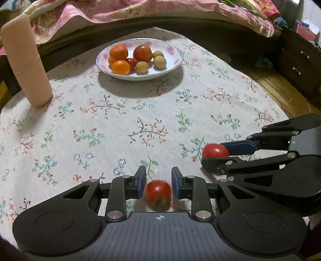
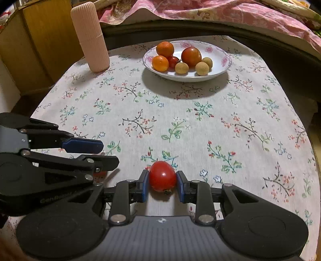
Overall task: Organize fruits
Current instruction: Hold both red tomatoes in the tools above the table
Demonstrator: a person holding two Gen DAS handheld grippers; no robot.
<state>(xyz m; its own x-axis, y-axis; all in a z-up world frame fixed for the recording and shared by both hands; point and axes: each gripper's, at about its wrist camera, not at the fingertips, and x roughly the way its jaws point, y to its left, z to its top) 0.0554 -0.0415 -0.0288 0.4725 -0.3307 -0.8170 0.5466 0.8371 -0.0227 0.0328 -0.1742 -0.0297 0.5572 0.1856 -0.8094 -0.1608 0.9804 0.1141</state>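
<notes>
A white flowered bowl (image 1: 179, 53) (image 2: 225, 68) at the far side of the table holds oranges, a large tomato, a small red fruit and pale round longans. My left gripper (image 1: 158, 176) sits low at the near edge. A red tomato (image 1: 157, 194), blurred, lies deep between its blue pads (image 1: 141, 182) and meets both. In the right wrist view the left gripper (image 2: 109, 152) shows from the side, with a sliver of red under it. My right gripper (image 2: 162, 174) (image 1: 211, 152) is shut on a second tomato (image 2: 162, 176) (image 1: 215, 150), held at the fingertips just above the cloth.
A tall ribbed pink cylinder (image 1: 26, 62) (image 2: 90, 38) stands at the far left of the floral tablecloth (image 2: 180, 120). A bed with a pink quilt (image 1: 140, 10) runs behind the table. A wooden cabinet (image 2: 34, 40) is on the left and a dark dresser (image 1: 297, 60) on the right.
</notes>
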